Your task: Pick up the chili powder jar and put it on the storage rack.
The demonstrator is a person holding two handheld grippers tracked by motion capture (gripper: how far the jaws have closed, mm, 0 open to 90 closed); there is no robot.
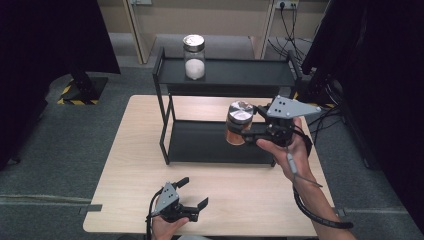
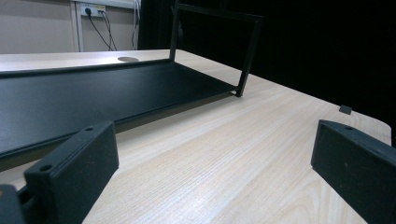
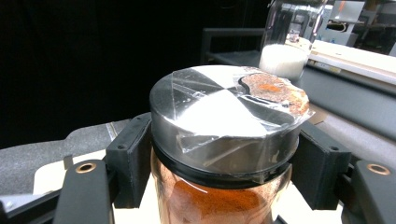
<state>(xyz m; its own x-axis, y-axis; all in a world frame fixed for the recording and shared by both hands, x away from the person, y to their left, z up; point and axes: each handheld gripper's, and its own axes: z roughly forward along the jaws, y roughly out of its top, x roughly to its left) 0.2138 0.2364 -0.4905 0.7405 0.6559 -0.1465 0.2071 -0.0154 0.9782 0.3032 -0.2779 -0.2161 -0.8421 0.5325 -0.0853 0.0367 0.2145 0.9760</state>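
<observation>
In the high view, a light wooden desk (image 1: 210,200) was seen carrying a black two-tier metal rack (image 1: 225,75). A glass jar of white powder (image 1: 194,57) with a metal lid stood on the rack's upper shelf, toward its left end. A second jar, filled with orange-brown powder (image 1: 237,124), was held in the air over the right part of the lower shelf (image 1: 200,142), clamped by the right gripper (image 1: 248,121) in the person's right hand (image 1: 287,147). The left gripper (image 1: 192,192) was held low over the near edge of the desk, its jaws spread wide with nothing between them.

The right gripper view gave detail that the high view could not: the jaws were pressed against opposite sides of the orange jar (image 3: 224,154) just under its lid. The grey metal lid (image 3: 224,121) was covered with crinkled clear film, and a patch of orange-brown residue was caught on its far right edge. A dark seal ring was seen beneath the lid, with the powder visible through the glass below it. The white jar (image 3: 287,46) was seen behind, on the upper shelf.

From the left gripper view, the empty lower shelf (image 2: 93,98) was shown at desk level, with the wood grain of the desk (image 2: 224,154) lying between the two parted jaws.
</observation>
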